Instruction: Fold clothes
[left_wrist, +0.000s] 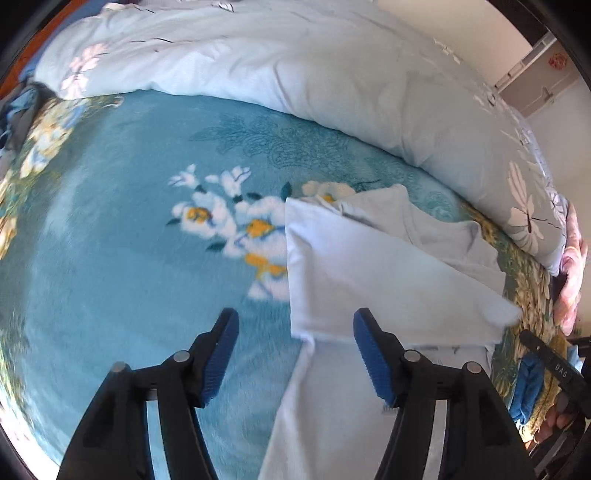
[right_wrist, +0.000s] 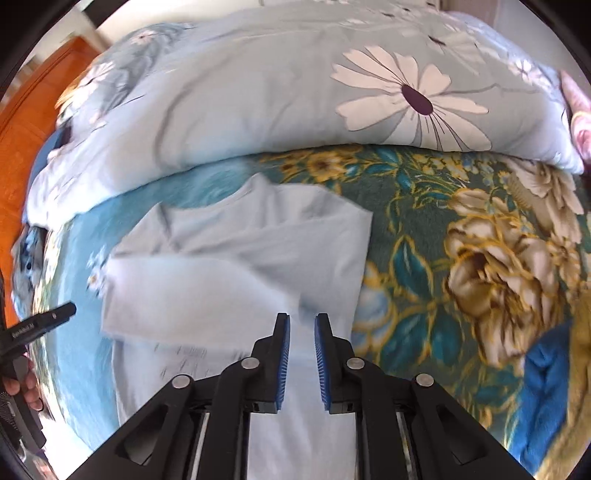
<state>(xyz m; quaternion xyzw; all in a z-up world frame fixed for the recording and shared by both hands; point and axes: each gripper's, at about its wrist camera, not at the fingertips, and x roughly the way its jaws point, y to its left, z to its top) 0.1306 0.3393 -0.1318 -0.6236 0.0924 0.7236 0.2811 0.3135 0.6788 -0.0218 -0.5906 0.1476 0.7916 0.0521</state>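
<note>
Pale blue garment, partly folded, lying on the teal floral blanket of a bed, just in front of the light flowered duvet bunched along the far side. Blurred at its edges in both views; lower end cut off behind the tongs, so full shape not readable. Left tongs spread wide above the garment's near fold, nothing between the blue pads. Right tongs narrow, a slim gap showing, pads apart and gripping nothing; cloth below them, contact not discernible. Fingers of a hand glimpsed at the frame edge beside the blanket, mostly hidden. Orange wooden furniture beyond the duvet, cropped.
</note>
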